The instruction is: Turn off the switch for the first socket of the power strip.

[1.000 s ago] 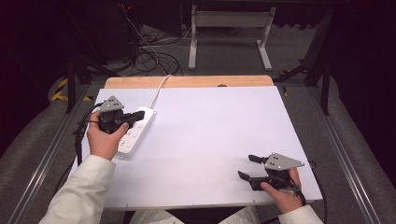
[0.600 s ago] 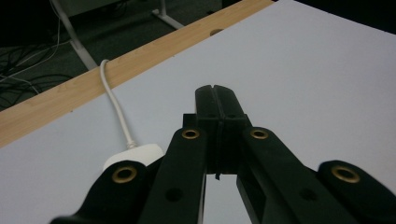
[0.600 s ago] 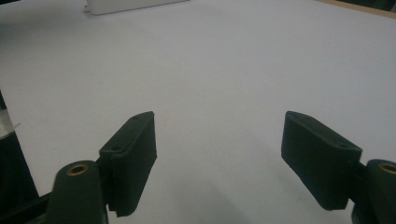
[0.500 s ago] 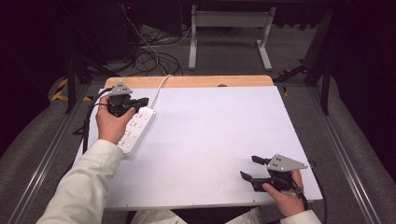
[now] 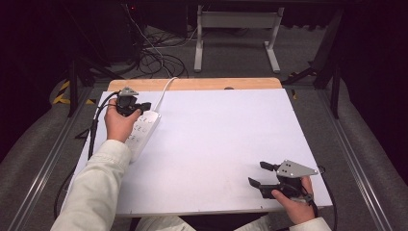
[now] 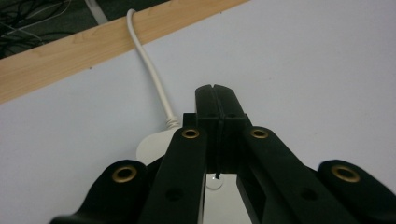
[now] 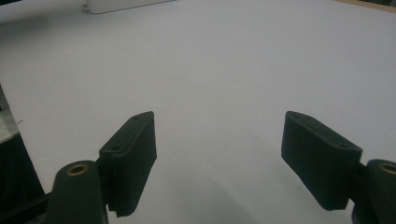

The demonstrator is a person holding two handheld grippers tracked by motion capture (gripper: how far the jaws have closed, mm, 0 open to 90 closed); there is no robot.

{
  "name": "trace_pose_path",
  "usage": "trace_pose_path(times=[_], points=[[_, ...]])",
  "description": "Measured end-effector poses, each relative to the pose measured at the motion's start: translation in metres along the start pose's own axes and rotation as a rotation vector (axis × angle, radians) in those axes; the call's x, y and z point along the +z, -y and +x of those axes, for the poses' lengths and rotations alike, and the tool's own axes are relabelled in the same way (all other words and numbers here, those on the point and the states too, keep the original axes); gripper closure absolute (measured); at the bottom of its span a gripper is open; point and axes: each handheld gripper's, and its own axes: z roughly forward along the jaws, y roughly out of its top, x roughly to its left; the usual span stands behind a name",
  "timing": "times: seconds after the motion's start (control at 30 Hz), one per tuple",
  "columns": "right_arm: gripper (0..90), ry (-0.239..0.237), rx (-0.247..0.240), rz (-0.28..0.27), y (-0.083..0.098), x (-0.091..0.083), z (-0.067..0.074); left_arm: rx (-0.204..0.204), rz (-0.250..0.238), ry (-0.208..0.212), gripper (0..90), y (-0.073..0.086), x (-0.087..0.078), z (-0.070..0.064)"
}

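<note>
The left gripper point(image 5: 143, 105) has travelled toward the frame's upper left, fingers together over the power strip's point(image 5: 144, 129) cord end; the strip's long axis runs diagonally. The right gripper point(image 5: 260, 174), fingers apart, sits lower right.

My left gripper point(image 6: 217, 91) at frame centre, jaws pressed together, nothing between. Beneath them, lower centre: rounded end of white power strip point(image 6: 152, 147). Its white cord point(image 6: 149, 70) runs to upper left, crossing the table's wooden edge point(image 6: 70, 53).
</note>
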Motion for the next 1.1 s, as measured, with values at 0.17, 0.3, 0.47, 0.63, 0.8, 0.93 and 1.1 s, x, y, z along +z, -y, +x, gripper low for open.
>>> trace_pose_path(times=[0.17,0.3,0.47,0.63,0.8,0.93,1.1], points=[[27.3,-0.002,-0.004,0.003,0.0,0.0,0.0,-0.002,0.038,-0.001,90.0,0.003,0.007,0.0],[27.3,-0.001,-0.003,0.003,0.0,0.0,0.0,-0.001,0.093,-0.007,90.0,0.005,0.012,0.0],[27.2,-0.004,-0.008,0.003,0.0,0.001,0.0,0.003,0.14,-0.009,90.0,0.007,0.016,0.0],[27.2,-0.005,-0.008,0.003,0.0,0.001,0.0,0.004,0.189,-0.006,90.0,0.01,0.02,-0.001],[27.1,-0.004,-0.009,0.003,0.0,0.001,0.0,0.008,0.213,-0.005,90.0,0.011,0.022,-0.001],[27.1,-0.005,-0.004,0.004,0.0,0.001,0.0,0.017,0.224,-0.004,90.0,0.011,0.022,-0.002],[27.1,-0.006,-0.009,0.003,0.0,0.001,0.0,0.024,0.239,0.001,90.0,0.012,0.024,-0.002]])
